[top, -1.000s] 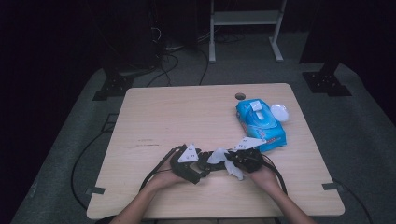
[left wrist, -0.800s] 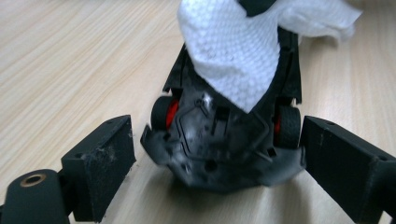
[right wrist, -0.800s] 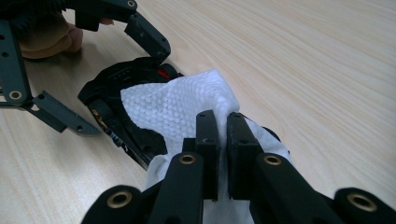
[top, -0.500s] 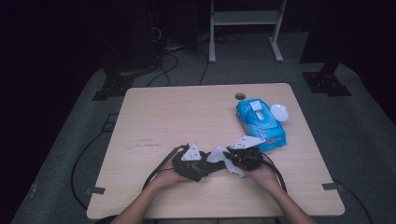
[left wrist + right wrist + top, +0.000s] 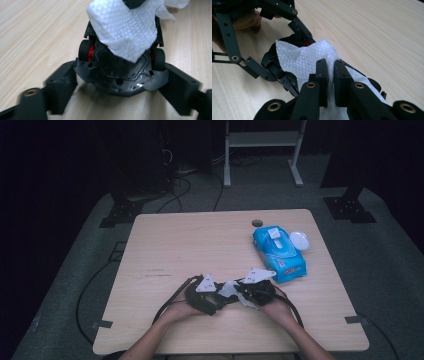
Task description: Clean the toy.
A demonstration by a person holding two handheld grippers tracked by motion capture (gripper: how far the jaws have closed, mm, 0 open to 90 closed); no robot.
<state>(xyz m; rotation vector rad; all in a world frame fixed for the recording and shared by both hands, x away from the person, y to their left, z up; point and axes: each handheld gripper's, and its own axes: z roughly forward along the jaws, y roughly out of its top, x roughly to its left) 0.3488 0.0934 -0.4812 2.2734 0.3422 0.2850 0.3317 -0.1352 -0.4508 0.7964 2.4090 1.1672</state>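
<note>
Left claw (image 5: pixel 120 100) clamped around black toy car (image 5: pixel 120 72), low on the tabletop (image 5: pixel 200 245) near its front edge. Right claw (image 5: pixel 331 75) pinching white wipe (image 5: pixel 309 60), draped over the car, apparently touching its body.

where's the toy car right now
The toy car sits on the table near its front edge, clamped between the left tongs, with the wipe held by the right tongs draped over it.

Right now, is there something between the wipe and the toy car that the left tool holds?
Nothing visible. The wipe, pinched in the right tool, lies directly on the toy car, which the left tool grips by its sides.
</note>
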